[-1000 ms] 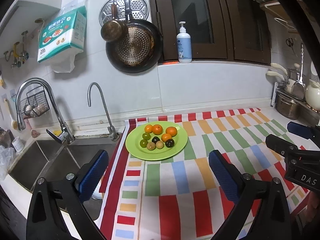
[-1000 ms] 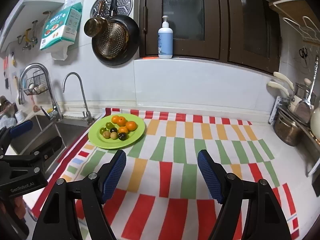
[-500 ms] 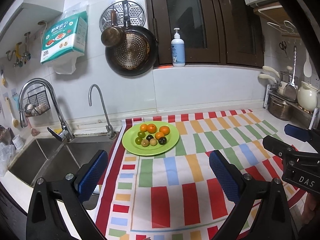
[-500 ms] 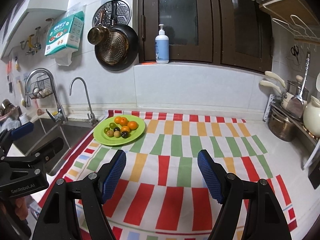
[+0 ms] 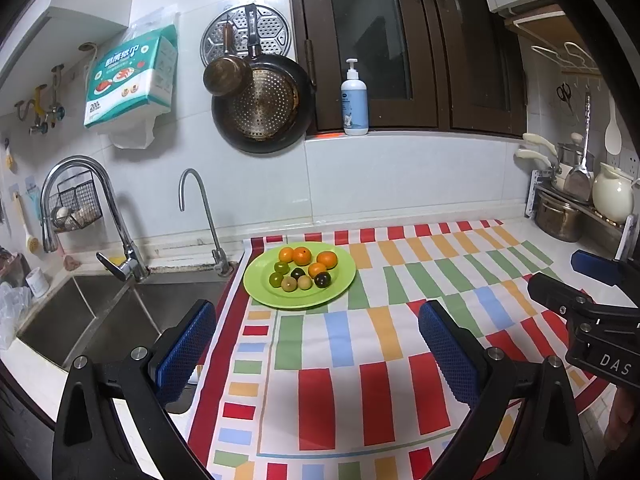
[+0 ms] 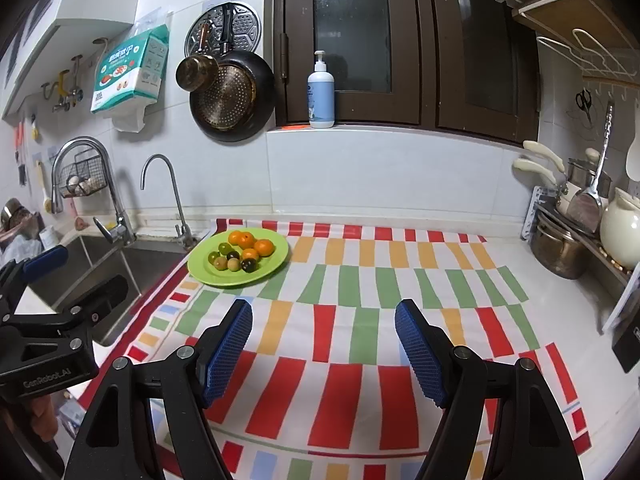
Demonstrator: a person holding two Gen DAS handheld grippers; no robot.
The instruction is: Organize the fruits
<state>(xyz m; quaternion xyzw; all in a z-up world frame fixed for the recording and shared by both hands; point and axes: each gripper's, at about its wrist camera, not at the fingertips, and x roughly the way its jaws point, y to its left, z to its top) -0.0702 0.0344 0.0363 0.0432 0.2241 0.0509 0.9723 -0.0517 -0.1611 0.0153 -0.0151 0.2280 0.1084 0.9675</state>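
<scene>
A green plate (image 5: 340, 286) sits on the striped cloth near the sink; it also shows in the right wrist view (image 6: 276, 258). It holds several small fruits: orange ones (image 5: 302, 256) at the back, green ones (image 5: 276, 279) and dark ones (image 5: 322, 279) in front. My left gripper (image 5: 316, 344) is open and empty, above the cloth, well short of the plate. My right gripper (image 6: 323, 350) is open and empty over the cloth, right of the plate. Each gripper shows at the edge of the other's view.
A striped cloth (image 6: 384, 288) covers the counter. A steel sink (image 5: 100, 312) with two taps lies left of the plate. A pot, a white jug (image 6: 620, 228) and utensils stand at the right. A pan (image 5: 260, 104) and a soap bottle (image 5: 354, 100) are at the back wall.
Both grippers have pulled back and up from the counter; the plate looks smaller and farther. Both stay open and empty.
</scene>
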